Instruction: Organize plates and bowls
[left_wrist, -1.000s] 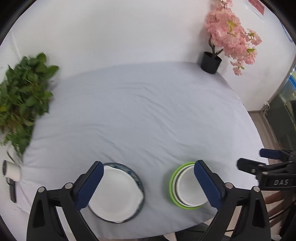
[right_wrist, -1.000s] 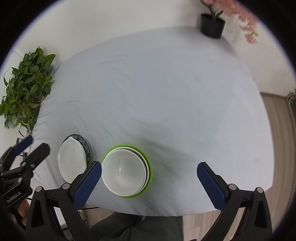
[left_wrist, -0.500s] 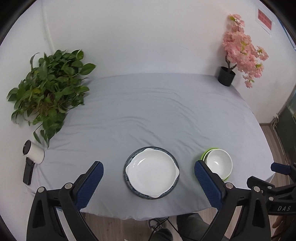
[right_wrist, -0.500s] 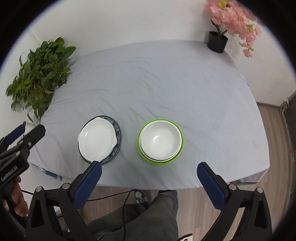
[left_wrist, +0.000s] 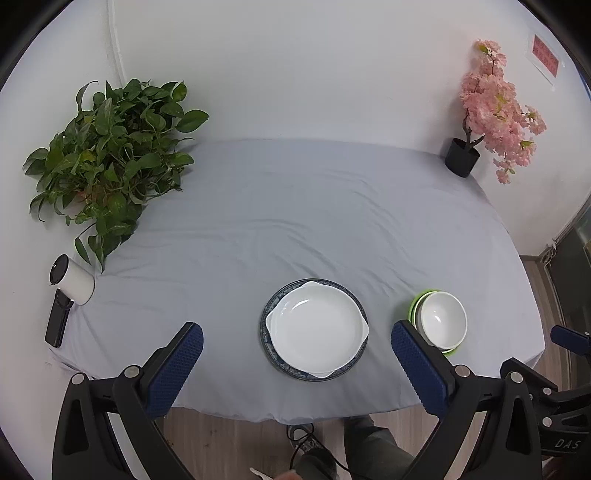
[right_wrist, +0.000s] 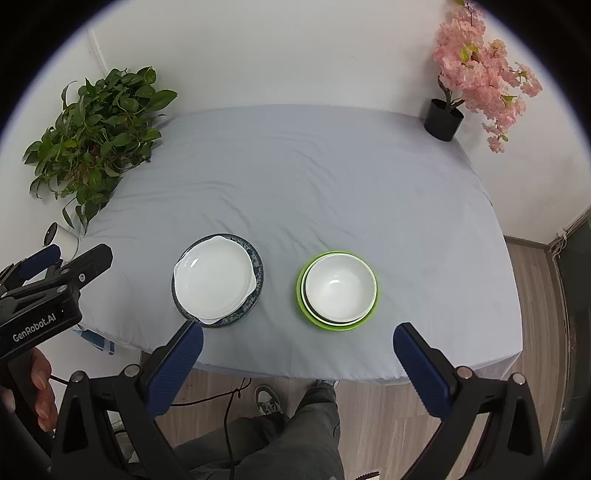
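A white dish (left_wrist: 317, 326) (right_wrist: 215, 277) lies on a blue patterned plate (left_wrist: 269, 306) (right_wrist: 257, 275) near the table's front edge. To its right a white bowl (left_wrist: 441, 319) (right_wrist: 340, 287) sits nested in a green bowl (left_wrist: 414, 306) (right_wrist: 301, 295). My left gripper (left_wrist: 295, 354) is open and empty, held back over the table's front edge before the plate stack. My right gripper (right_wrist: 297, 350) is open and empty, held off the front edge before the bowls. Each gripper shows at the edge of the other's view.
The table (left_wrist: 295, 221) has a grey cloth. A green leafy plant (left_wrist: 107, 162) stands at the back left, a pink flower tree in a black pot (left_wrist: 461, 160) at the back right. A white cylinder device (left_wrist: 72, 278) lies at the left edge. The person's legs (right_wrist: 280, 435) are below.
Both grippers have pulled back and up from the table. The plate stack and the bowl stack now look smaller and farther away; neither has moved on the cloth.
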